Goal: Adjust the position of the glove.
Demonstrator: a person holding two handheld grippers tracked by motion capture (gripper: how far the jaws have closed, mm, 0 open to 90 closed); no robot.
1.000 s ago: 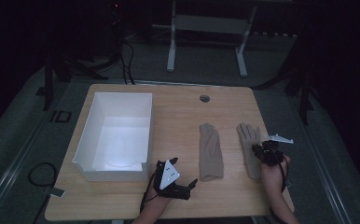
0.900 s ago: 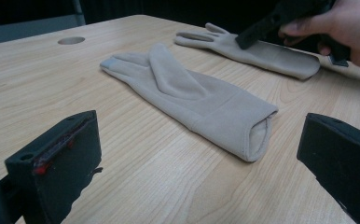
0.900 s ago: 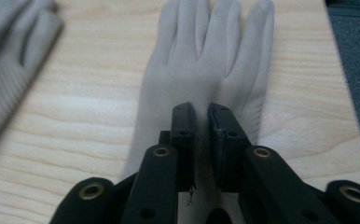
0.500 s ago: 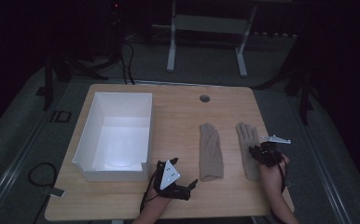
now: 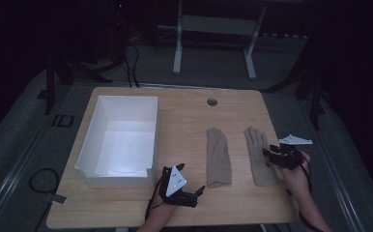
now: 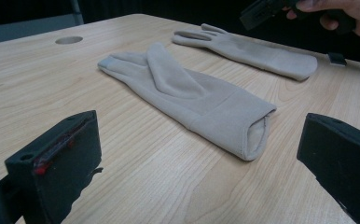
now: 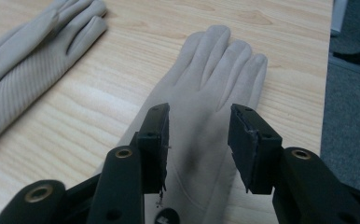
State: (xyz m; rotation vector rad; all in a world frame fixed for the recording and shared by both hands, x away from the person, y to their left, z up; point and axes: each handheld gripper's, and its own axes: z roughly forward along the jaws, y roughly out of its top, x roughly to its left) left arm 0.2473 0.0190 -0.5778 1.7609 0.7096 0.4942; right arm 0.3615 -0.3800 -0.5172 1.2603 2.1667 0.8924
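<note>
Two beige gloves lie flat on the wooden table, fingers pointing away. Over the right glove (image 5: 258,153) (image 7: 206,88) hovers my right gripper (image 5: 270,155) (image 7: 198,140). Its jaws have just been opening and now stand apart, with nothing pinched and the glove's palm below them. The left glove (image 5: 218,157) (image 6: 187,93) lies with its cuff toward my left gripper (image 5: 193,179) (image 6: 197,140), which rests near the front edge, open wide and a short way off the cuff. In the left gripper view the right gripper (image 6: 255,13) shows above the far glove (image 6: 257,51).
An empty white box (image 5: 90,140) stands on the left half of the table. A round hole (image 5: 212,102) sits near the far edge. The table's right edge runs close beside the right hand. A metal stand (image 5: 177,43) rises behind the table.
The right gripper's jaws have come apart and the hand has lifted slightly off the right glove, which stays flat. The left gripper has not moved.
</note>
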